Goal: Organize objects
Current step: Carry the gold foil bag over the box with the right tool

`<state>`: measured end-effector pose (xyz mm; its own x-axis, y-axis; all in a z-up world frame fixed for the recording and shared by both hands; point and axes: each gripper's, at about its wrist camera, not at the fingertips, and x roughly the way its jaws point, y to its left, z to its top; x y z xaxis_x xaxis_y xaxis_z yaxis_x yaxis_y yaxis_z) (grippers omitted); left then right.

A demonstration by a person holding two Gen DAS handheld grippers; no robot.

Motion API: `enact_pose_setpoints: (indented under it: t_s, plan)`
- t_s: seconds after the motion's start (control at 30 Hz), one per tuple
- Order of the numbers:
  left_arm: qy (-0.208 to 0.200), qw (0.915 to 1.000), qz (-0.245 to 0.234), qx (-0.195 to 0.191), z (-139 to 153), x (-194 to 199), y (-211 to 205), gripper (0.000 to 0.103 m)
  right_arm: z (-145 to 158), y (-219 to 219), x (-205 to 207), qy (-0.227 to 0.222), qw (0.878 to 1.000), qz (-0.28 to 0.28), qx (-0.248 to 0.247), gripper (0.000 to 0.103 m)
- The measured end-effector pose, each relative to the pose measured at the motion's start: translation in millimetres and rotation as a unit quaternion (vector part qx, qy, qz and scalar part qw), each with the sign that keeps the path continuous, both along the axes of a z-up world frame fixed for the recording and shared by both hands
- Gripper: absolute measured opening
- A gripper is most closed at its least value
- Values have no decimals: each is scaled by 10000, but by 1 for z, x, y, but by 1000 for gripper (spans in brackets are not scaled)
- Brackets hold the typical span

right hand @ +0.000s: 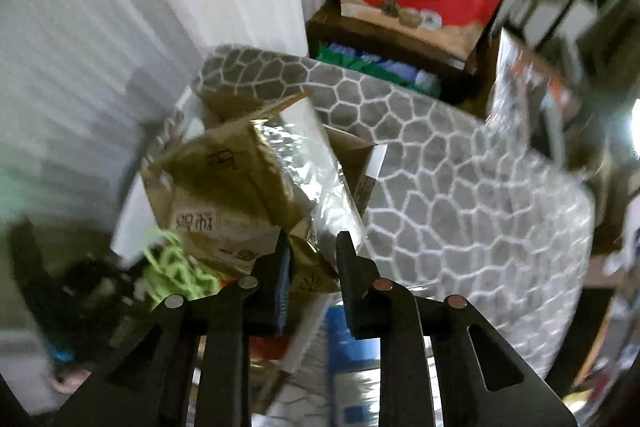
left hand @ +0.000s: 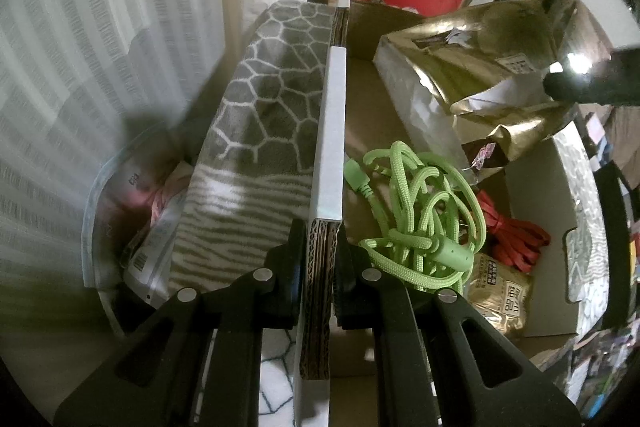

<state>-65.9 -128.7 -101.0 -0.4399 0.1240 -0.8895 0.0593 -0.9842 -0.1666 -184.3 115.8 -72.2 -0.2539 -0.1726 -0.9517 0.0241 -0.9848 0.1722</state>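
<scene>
The left gripper point(left hand: 319, 259) is clenched on the box wall point(left hand: 332, 131), steadying the box. Inside lie a green cable point(left hand: 416, 211), a red band point(left hand: 516, 231) and a small packet point(left hand: 500, 291). The right gripper point(right hand: 314, 259) seems to pinch the gold bag point(right hand: 224, 187) by a corner above the box, though blur hides the contact. The packing step looks under way; next, the bag likely needs lowering in beside the cable before release.

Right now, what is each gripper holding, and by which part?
The left gripper is clamped on the box's cardboard wall, at its top edge. The right gripper has the gold bag's lower corner between its fingers; pad contact cannot be told.
</scene>
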Motion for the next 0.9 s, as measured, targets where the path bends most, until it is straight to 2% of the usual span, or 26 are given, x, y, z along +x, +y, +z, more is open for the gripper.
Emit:
enact_pose_setpoints:
  t_s: [0.17, 0.23, 0.3, 0.37, 0.5, 0.53, 0.57, 0.6, 0.83, 0.9]
  plan:
    - [0, 10000, -3, 13, 0, 0, -1, 10, -4, 35, -10, -214, 9895, -739, -1223, 13]
    - [2, 10000, -3, 17, 0, 0, -1, 10, -1, 44, -15, -173, 9831, -970, -1545, 11]
    - [-4, 10000, -17, 12, 0, 0, -1, 10, 6, 46, -17, -66, 9810, -1053, -1625, 8]
    - [-12, 10000, -19, 13, 0, 0, -1, 10, 14, 40, -18, 8, 9866, -887, -1367, 13]
    - [-3, 10000, -17, 11, 0, 0, -2, 10, 26, 14, -12, 348, 9984, -348, -263, 23]
    - [-4, 10000, -18, 12, 1, 0, -2, 10, 27, 8, -9, 451, 9988, -191, -49, 34]
    - [-5, 10000, -20, 18, 0, 0, -2, 10, 28, 4, -5, 547, 9984, -25, 145, 50]
    - [-7, 10000, -19, 26, 1, -1, -2, 10, 27, -2, -1, 621, 9975, 141, 300, 56]
    - [-9, 10000, -22, 25, 1, -1, -3, 10, 11, -21, 28, 1158, 9815, 1018, 1138, 59]
    - [-9, 10000, -16, 42, 1, -1, -3, 10, 5, -26, 31, 1135, 9764, 1271, 1326, 65]
